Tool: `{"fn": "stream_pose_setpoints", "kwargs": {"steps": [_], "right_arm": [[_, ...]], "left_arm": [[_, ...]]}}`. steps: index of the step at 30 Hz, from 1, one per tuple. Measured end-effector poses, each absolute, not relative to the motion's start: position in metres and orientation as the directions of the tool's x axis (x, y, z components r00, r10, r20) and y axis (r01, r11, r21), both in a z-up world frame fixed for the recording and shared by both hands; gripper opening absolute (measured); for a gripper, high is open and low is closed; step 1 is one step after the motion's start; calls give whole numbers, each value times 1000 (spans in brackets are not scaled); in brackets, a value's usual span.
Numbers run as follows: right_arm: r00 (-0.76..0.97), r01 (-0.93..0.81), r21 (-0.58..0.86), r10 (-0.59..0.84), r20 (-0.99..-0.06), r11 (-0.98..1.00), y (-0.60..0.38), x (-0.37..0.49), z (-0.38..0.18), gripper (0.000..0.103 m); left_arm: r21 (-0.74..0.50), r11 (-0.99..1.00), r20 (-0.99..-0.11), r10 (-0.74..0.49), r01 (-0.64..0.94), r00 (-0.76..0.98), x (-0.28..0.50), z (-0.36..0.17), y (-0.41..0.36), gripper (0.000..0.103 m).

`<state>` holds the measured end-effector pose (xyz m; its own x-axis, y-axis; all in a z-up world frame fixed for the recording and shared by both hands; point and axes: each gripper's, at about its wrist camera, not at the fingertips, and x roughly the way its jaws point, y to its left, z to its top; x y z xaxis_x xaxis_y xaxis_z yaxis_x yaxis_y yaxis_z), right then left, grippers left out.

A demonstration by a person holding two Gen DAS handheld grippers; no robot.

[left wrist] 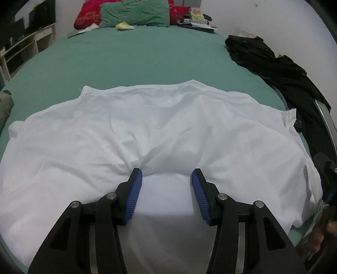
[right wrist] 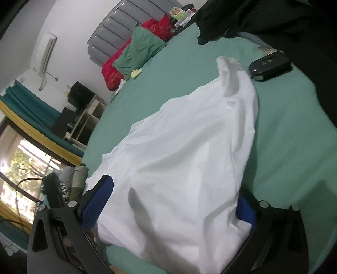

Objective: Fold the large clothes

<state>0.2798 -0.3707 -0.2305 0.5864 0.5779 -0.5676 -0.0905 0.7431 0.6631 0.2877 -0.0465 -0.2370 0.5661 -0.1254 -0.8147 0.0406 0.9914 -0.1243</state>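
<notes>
A large white garment [left wrist: 160, 130] lies spread and wrinkled on the green bed sheet [left wrist: 130, 61]. My left gripper [left wrist: 166, 176] is open, its blue-padded fingers [left wrist: 134, 189] resting on the garment's near part with cloth lying between them. In the right wrist view the same white garment [right wrist: 185, 147] runs from the near edge toward the far right, one end raised. My right gripper [right wrist: 172, 200] is open, and the cloth drapes between and over its blue pads [right wrist: 99, 200]; the right pad is mostly hidden.
Green and red pillows [left wrist: 134, 14] lie at the bed's head with small clutter. A black garment [left wrist: 273, 63] lies along the right edge. A black key fob [right wrist: 269, 66] lies on the sheet. Shelves [left wrist: 25, 48] and a window [right wrist: 25, 168] stand left.
</notes>
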Motion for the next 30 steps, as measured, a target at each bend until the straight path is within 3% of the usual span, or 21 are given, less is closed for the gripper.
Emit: {"fn": "stream_pose_setpoints", "kwargs": {"steps": [4, 6, 7, 8, 10, 14, 21, 26, 30], "right_arm": [[572, -110, 652, 584, -576, 750, -352, 287, -231, 99], [552, -127, 671, 614, -565, 731, -345, 289, -232, 70], [532, -126, 692, 637, -558, 711, -343, 291, -235, 36], [494, -117, 739, 684, -536, 664, -339, 294, -244, 32], [491, -106, 766, 703, -515, 635, -335, 294, -248, 28], [534, -184, 681, 653, -536, 709, -318, 289, -214, 25], [564, -291, 490, 561, -606, 822, -264, 285, -158, 24], [560, -341, 365, 499, -661, 866, -217, 286, -140, 24], [542, -401, 263, 459, -704, 878, -171, 287, -133, 24]], "left_arm": [[-116, 992, -806, -122, 48, 578, 283, -238, -48, 52], [-123, 991, -808, -129, 51, 575, 285, -238, -47, 52], [-127, 991, -809, -134, 53, 572, 285, -238, -46, 52], [-128, 990, -810, -136, 54, 570, 286, -238, -45, 52], [-126, 990, -810, -138, 62, 570, 285, -238, -42, 52], [-114, 988, -823, -154, 106, 547, 288, -234, -40, 52], [-244, 942, -809, -328, 230, 488, 278, -203, -5, 52], [-206, 956, -766, -290, 208, 574, 248, -177, 54, 52], [-157, 982, -753, -188, 104, 631, 226, -176, 119, 52]]}}
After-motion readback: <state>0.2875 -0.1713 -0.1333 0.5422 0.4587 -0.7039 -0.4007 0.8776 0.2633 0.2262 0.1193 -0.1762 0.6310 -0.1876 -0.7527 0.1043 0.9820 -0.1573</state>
